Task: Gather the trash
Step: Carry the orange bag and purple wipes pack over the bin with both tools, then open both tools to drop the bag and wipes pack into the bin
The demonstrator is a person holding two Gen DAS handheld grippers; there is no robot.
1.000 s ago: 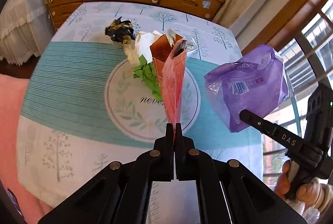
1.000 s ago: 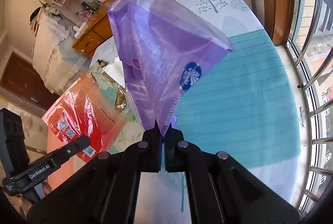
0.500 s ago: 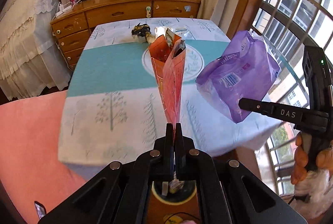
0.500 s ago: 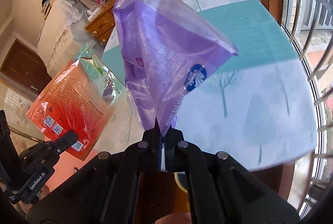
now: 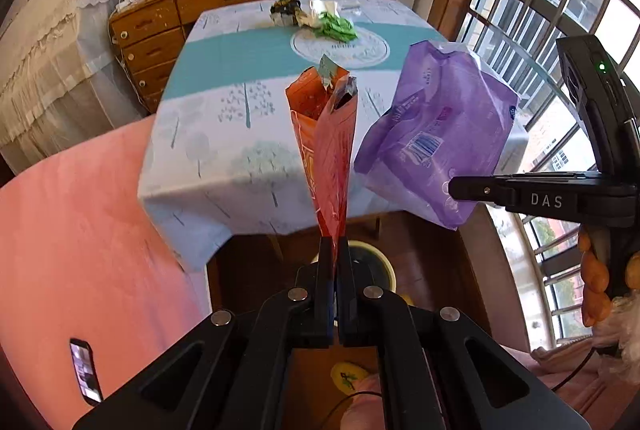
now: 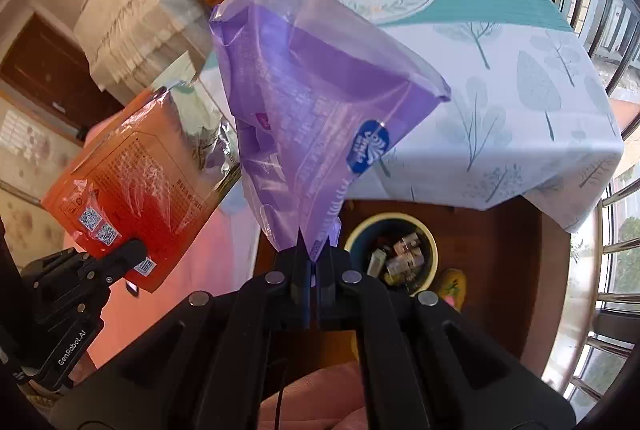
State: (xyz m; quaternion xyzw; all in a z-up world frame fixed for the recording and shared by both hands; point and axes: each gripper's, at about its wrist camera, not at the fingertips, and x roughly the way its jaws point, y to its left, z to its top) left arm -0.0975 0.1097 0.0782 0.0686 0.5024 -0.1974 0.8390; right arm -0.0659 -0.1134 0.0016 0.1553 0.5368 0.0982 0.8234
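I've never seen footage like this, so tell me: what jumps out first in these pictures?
Two crinkly packets held up in mid-air: an orange snack bag pinched in the left gripper, and beside it a purple plastic bag pinched in the right gripper. Below them on the floor stands a round bin with litter in it. More trash lies at the far end of the tree-patterned table.

I saw a table (image 5: 224,134) under a white and teal tree-print cloth, a crumpled black wrapper (image 5: 285,11), white scrap (image 5: 325,7) and green wrapper (image 5: 338,27) clustered at its far end
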